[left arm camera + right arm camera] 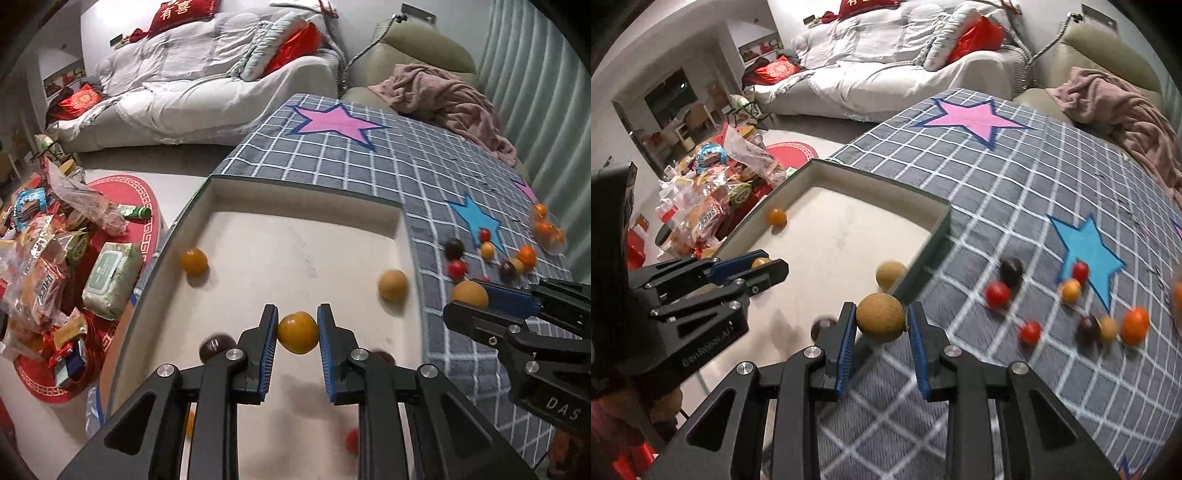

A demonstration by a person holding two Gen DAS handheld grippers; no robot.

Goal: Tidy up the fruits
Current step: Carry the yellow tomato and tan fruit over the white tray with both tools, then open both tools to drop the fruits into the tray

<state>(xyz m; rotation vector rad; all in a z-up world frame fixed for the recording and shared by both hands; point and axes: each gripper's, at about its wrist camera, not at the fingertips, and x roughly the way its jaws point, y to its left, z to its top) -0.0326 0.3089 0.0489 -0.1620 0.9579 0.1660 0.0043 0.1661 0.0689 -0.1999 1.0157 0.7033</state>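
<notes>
My left gripper (pixel 297 332) is shut on a small orange-yellow fruit (pixel 297 333) and holds it above the floor of a shallow cream tray (pixel 303 192). My right gripper (pixel 881 325) is shut on a round tan fruit (pixel 881 316) at the tray's right wall (pixel 932 243). The tray holds an orange fruit (pixel 194 261), a tan fruit (pixel 392 284) and dark fruits (pixel 214 349) near my left fingers. Loose red, dark, tan and orange fruits (pixel 1071 310) lie on the checked cloth (pixel 997 177) to the right.
A clear bag of orange fruits (pixel 548 230) lies at the cloth's right edge. Snack bags and a wipes pack (pixel 110 280) crowd a red mat on the floor to the left. A sofa (pixel 207 85) and an armchair with a pink blanket (pixel 443 96) stand beyond.
</notes>
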